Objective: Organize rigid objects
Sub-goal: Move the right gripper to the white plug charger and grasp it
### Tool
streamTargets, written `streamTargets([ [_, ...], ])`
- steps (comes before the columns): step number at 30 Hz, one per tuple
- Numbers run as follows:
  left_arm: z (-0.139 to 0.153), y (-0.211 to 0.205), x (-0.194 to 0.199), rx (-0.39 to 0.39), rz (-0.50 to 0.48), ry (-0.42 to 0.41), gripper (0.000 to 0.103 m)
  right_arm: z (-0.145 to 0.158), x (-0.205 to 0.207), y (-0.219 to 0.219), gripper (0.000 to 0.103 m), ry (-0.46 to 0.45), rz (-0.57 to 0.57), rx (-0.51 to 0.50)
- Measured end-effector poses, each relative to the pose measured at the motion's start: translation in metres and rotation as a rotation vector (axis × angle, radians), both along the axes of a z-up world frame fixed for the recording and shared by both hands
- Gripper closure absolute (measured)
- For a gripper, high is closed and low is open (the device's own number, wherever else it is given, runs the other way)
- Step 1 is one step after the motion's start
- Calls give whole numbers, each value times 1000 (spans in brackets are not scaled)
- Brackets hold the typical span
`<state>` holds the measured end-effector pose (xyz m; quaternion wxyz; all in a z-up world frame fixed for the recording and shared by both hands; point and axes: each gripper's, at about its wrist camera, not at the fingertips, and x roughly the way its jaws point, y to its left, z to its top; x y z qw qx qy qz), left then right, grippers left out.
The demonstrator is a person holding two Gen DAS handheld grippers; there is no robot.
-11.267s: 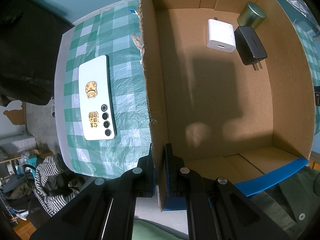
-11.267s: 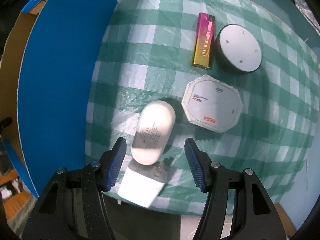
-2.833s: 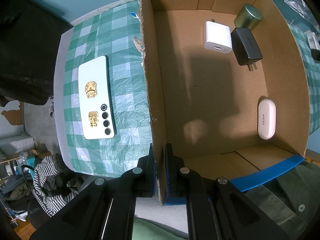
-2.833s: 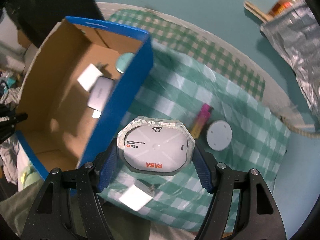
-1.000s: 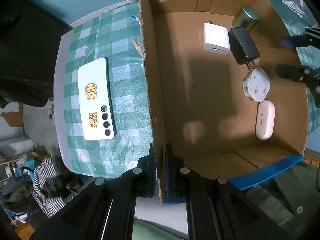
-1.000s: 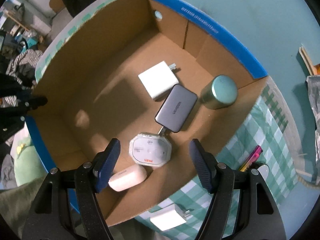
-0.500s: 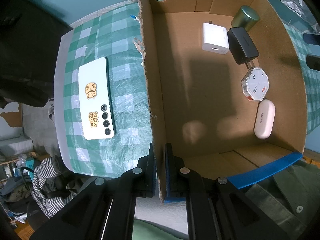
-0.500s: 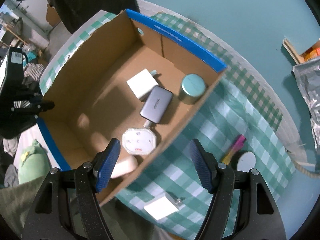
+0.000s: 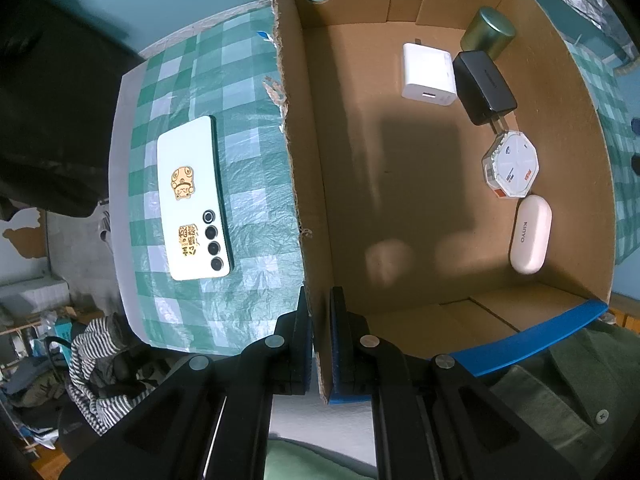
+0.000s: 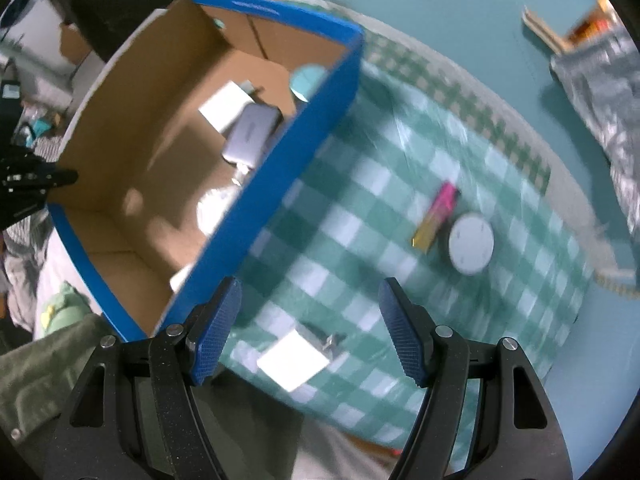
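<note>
My left gripper (image 9: 320,312) is shut on the near-left wall of the cardboard box (image 9: 308,200). Inside the box lie a white charger (image 9: 428,76), a black charger (image 9: 484,88), a green-gold tin (image 9: 488,32), an octagonal white case (image 9: 512,164) and a white oval case (image 9: 530,240). My right gripper (image 10: 310,314) is open and empty, above the checked cloth right of the box (image 10: 280,152). On the cloth lie a white charger (image 10: 294,358), a pink-gold lighter (image 10: 436,216) and a round grey puck (image 10: 470,246).
A white phone (image 9: 192,204) lies face down on the checked cloth (image 9: 248,160) left of the box. A silver foil bag (image 10: 600,80) sits at the far right. Striped clothing (image 9: 100,356) hangs below the table edge.
My right gripper has pulled out of the box and moved right over the cloth, leaving the octagonal case inside. The left gripper keeps its hold on the box wall.
</note>
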<state>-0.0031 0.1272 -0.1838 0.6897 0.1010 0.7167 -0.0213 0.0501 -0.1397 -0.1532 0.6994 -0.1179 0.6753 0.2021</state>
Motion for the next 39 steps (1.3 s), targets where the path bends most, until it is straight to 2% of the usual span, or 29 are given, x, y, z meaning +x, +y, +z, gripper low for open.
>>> streamTargets([
  [6, 0, 0, 0, 1, -14, 6, 96, -25, -14, -20, 31, 63, -114, -20],
  [7, 0, 0, 0, 2, -18, 7, 96, -30, -16, -23, 32, 41, -110, 3],
  [15, 0, -1, 1, 4, -39, 17, 96, -66, -38, -39, 32, 115, -316, 23],
  [21, -1, -1, 1, 5, -43, 21, 95, -86, -52, -41, 32, 143, -406, 34],
  [39, -1, 0, 2, -4, -35, 21, 96, -128, -55, -44, 32, 217, -489, 31],
])
